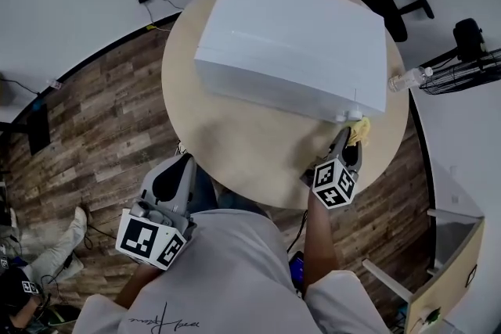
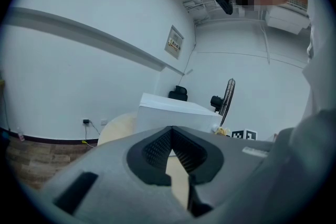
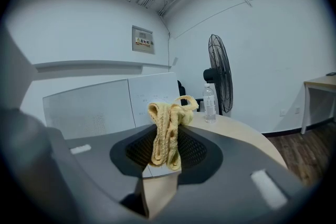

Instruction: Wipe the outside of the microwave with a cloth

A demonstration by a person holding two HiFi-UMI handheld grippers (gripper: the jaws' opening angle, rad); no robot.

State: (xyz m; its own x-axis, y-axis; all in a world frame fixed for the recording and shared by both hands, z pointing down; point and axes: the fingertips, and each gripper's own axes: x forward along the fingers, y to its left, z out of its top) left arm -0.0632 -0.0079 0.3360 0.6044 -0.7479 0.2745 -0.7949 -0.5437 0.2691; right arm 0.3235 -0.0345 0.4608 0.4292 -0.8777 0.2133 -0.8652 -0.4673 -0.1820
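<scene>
On the round wooden table (image 1: 235, 145) sat the white microwave (image 1: 290, 35), set toward the far side; a water bottle (image 1: 409, 79) stood at the table's right edge, just beside the microwave; right gripper (image 1: 348, 138) was at the microwave's near right corner, jaws clamped on a bunched yellow cloth (image 1: 361, 129); in the right gripper view the cloth (image 3: 167, 134) hung folded between the pads, with the microwave's face (image 3: 105, 107) close behind it, the bottle (image 3: 209, 104) on the table and a standing fan (image 3: 218, 73) beyond; left gripper (image 1: 185, 162) was held back at the near table edge by the person's body, well apart from the microwave; in the left gripper view its jaw tips met with nothing between them, and the microwave (image 2: 173, 113) showed farther off.
</scene>
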